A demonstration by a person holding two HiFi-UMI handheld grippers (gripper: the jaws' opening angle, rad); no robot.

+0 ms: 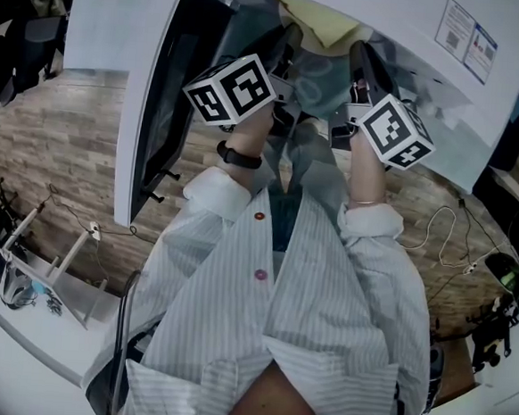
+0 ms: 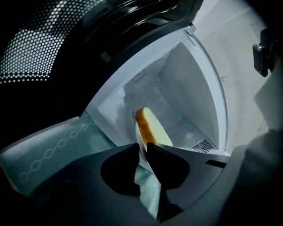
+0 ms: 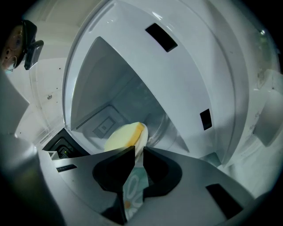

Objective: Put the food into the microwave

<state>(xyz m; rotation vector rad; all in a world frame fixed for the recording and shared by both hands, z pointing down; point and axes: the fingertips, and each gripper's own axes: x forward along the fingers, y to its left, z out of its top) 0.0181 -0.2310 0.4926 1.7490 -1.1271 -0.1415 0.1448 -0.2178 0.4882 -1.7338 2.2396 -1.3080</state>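
Observation:
A pale yellow slice of food with an orange-brown crust (image 2: 150, 126) lies on a teal-patterned plate (image 2: 140, 140). Both grippers hold the plate by opposite rims. The left gripper (image 2: 142, 148) is shut on the plate's rim. So is the right gripper (image 3: 138, 152), with the food (image 3: 126, 136) just beyond its jaws. Plate and food sit in the mouth of the white microwave (image 3: 115, 88), whose cavity (image 2: 190, 97) lies straight ahead. In the head view the plate (image 1: 321, 86) spans between the two marker cubes (image 1: 230, 90) (image 1: 393, 130), and the food (image 1: 320, 23) is at the opening.
The microwave's dark door (image 1: 175, 88) hangs open to the left, its perforated window (image 2: 40, 39) close beside the left gripper. The microwave stands on a wood-grain table (image 1: 58, 150). Cables (image 1: 445, 235) trail at the right and a white rack (image 1: 49, 266) sits at the lower left.

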